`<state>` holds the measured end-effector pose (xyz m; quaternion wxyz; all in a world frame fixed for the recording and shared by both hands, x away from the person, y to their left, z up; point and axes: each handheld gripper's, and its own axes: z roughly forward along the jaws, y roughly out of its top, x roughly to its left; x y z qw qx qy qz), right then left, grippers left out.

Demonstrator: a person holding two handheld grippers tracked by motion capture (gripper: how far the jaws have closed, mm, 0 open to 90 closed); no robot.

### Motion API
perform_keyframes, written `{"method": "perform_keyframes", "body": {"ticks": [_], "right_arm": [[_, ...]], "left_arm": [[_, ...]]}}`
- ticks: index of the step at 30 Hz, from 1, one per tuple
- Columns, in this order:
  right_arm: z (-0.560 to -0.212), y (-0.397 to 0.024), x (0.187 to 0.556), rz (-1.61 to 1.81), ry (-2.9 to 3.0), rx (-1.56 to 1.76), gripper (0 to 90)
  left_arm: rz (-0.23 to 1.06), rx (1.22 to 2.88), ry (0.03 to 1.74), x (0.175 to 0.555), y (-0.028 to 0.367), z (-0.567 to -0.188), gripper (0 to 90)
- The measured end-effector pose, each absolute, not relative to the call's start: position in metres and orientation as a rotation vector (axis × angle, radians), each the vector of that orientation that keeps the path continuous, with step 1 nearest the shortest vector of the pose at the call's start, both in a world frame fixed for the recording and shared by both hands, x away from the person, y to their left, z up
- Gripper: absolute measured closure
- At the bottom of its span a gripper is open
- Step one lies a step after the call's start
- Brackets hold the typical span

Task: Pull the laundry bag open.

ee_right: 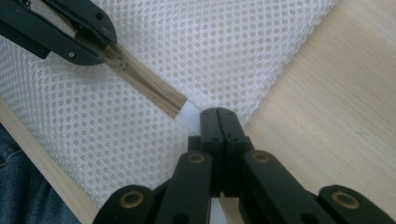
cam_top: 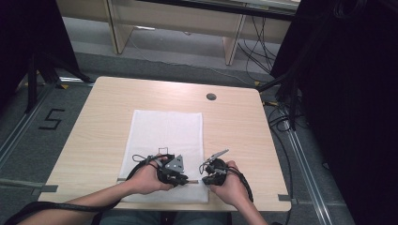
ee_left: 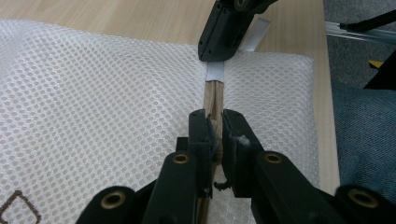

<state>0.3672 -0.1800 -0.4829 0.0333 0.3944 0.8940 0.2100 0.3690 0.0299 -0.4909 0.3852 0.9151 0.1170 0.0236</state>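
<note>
a pale wooden bench (cam_top: 234, 126) carries a white mesh bag (cam_top: 164, 136), lying flat at its middle and reaching the near edge. along that near edge runs a tan zipper (ee_left: 214, 95), ending in a white fabric tab (ee_right: 188, 116). the left claw (ee_left: 214, 128) is clenched on the zipper's pull, and the right claw (ee_right: 217, 116) is clenched on the bag's corner just beside the white tab. the two claws face each other, close together.
</note>
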Motion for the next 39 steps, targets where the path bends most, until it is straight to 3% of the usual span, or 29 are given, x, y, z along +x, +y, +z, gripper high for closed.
{"method": "perform_keyframes", "body": {"ticks": [39], "right_arm": [[-0.482, -0.179, 0.366, 0.630, 2.750, 1.239, 90.0]], "left_arm": [[0.064, 2.342, 0.312, 0.367, 0.044, -0.491, 82.4]]}}
